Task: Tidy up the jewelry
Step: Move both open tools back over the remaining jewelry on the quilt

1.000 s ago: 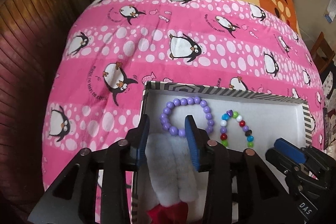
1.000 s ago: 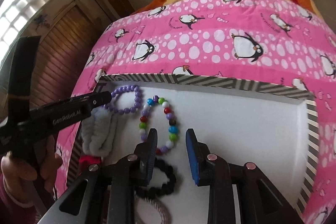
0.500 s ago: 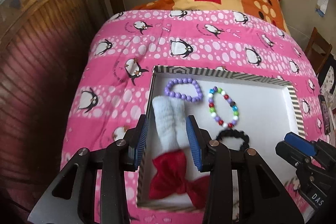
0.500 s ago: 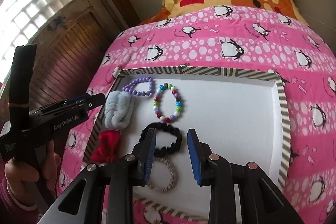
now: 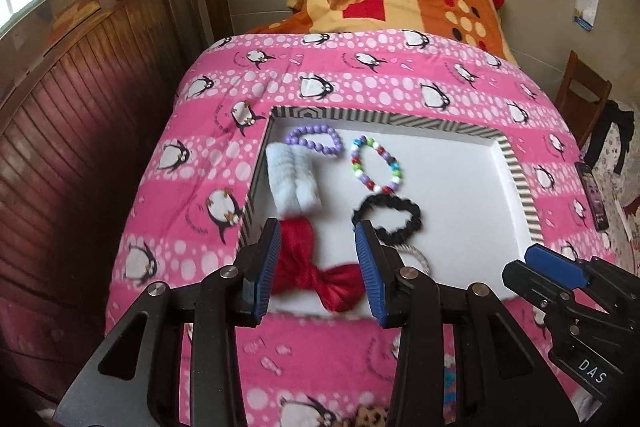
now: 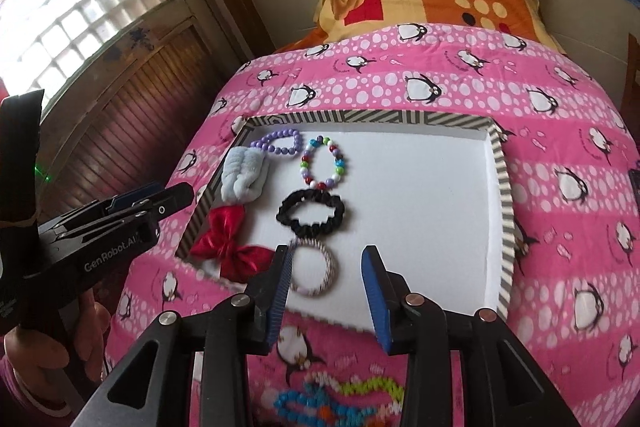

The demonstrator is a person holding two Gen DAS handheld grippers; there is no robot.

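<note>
Below the tray [image 6: 505,195], only the right view shows loose beads [image 6: 340,393]; both grippers [image 5: 316,267] [image 6: 328,291] gape wide, empty.

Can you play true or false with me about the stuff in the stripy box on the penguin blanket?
1. The purple bead bracelet lies in the box. True.
2. The left claw is squeezing the red bow. False: it is open and holds nothing.
3. The black hair tie lies between the colourful bead bracelet and the stripy hair tie. True.
4. The right half of the box is packed with bracelets. False: everything sits on the left side; the right side is bare white.
5. The right claw is open. True.
</note>
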